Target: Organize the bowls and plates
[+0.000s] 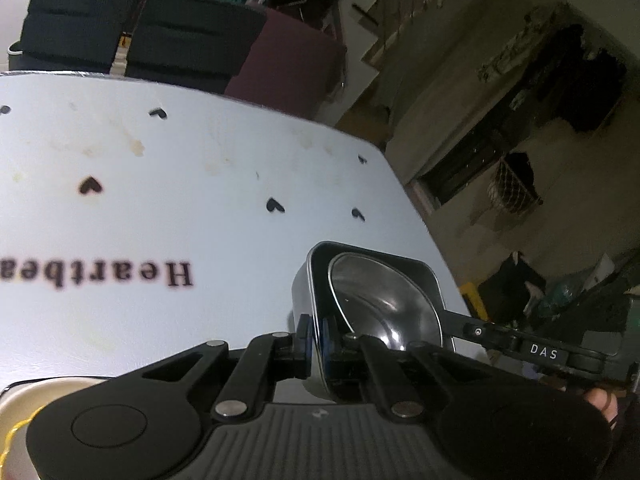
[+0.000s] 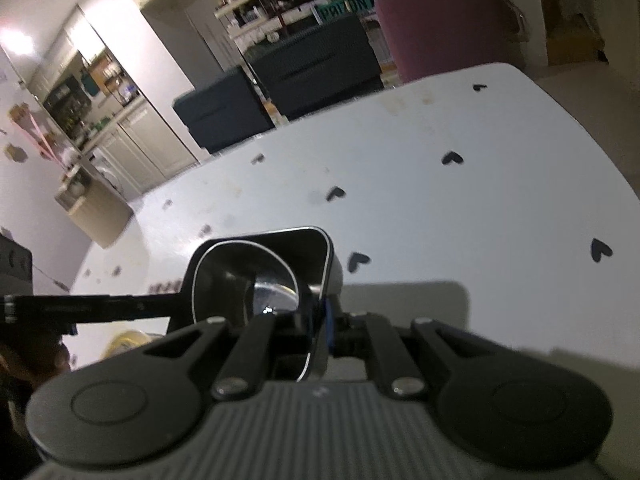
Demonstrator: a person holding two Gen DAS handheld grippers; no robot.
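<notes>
A black square bowl holds a shiny steel bowl nested inside it. My left gripper is shut on the square bowl's near wall and holds it above the white table. My right gripper is shut on the opposite wall of the same square bowl; the steel bowl shows inside. The right gripper's arm reaches in from the right in the left wrist view, and the left one from the left in the right wrist view. A cream plate with a yellow wavy rim lies at the lower left.
The table has black heart marks and a "Heartbeat" print. Its right edge drops to the floor. Dark chairs and a maroon seat stand behind the far edge. Kitchen cabinets stand at the left.
</notes>
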